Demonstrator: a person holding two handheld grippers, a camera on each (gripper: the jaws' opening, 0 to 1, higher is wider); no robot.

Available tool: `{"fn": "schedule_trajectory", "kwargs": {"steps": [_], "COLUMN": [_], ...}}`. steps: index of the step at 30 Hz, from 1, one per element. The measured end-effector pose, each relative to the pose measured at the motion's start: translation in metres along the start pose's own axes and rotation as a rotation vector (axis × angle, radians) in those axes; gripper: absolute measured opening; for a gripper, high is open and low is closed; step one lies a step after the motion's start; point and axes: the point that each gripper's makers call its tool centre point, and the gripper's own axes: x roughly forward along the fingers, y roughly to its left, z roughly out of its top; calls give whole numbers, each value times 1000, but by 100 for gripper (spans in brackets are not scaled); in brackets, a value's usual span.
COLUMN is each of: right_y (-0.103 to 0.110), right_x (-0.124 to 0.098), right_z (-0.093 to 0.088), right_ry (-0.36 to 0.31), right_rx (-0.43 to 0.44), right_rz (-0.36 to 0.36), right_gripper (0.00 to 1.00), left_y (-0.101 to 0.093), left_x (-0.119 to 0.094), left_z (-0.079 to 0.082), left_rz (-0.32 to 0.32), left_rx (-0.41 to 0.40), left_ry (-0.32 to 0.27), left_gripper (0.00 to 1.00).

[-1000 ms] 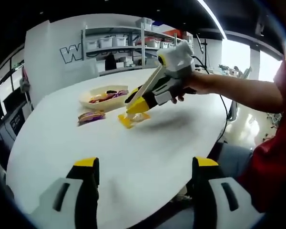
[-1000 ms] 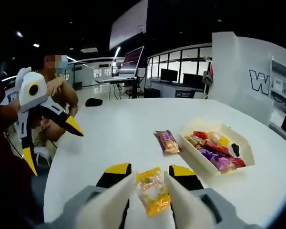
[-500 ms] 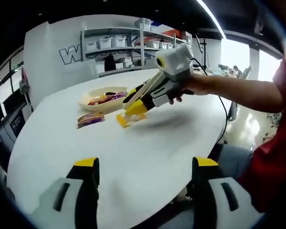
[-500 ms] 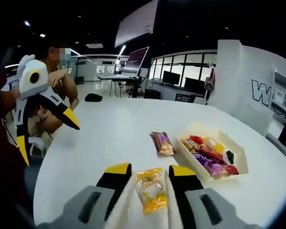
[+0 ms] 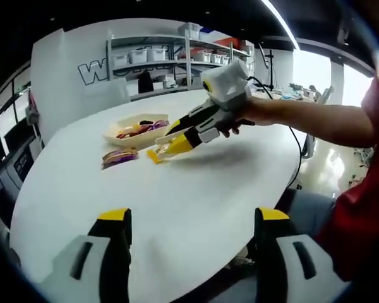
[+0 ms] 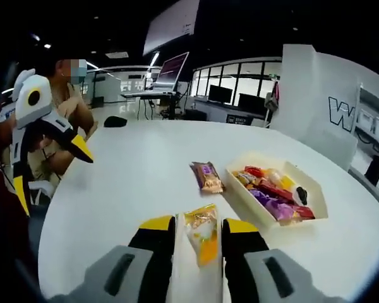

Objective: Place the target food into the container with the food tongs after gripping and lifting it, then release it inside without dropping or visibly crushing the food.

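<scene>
A yellow snack packet is pinched at the tip of white food tongs, and my right gripper is shut on those tongs. In the left gripper view a hand holds that right gripper low over the white table, with the packet beside the tray. I cannot tell whether the packet touches the table. The cream container tray holds several wrapped snacks and lies just to the right ahead; it appears too as the tray. My left gripper is open and holds nothing. It also shows as the left gripper at far left.
A purple and orange packet lies on the table left of the tray, also seen as the packet. A small black object sits at the far table edge. Shelves with bins stand behind. A person's arm reaches over the table.
The right gripper has carried the yellow packet leftward and lower in the left gripper view, closer to the tray. The tongs have narrowed on the packet. The left gripper has stayed still.
</scene>
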Motion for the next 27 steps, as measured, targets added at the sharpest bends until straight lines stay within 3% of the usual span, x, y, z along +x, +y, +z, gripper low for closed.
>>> {"fn": "schedule_trajectory", "kwargs": {"steps": [27], "right_y": [20], "right_x": [-24], "right_z": [12], "right_ry": [-27], "right_rx": [93], "right_rz": [10], "right_gripper": [20], "left_y": [-9], "left_x": [4], "left_z": [3], "left_rz": [-24], "left_rx": [18], "left_ry": [-10], "left_gripper": [77]}}
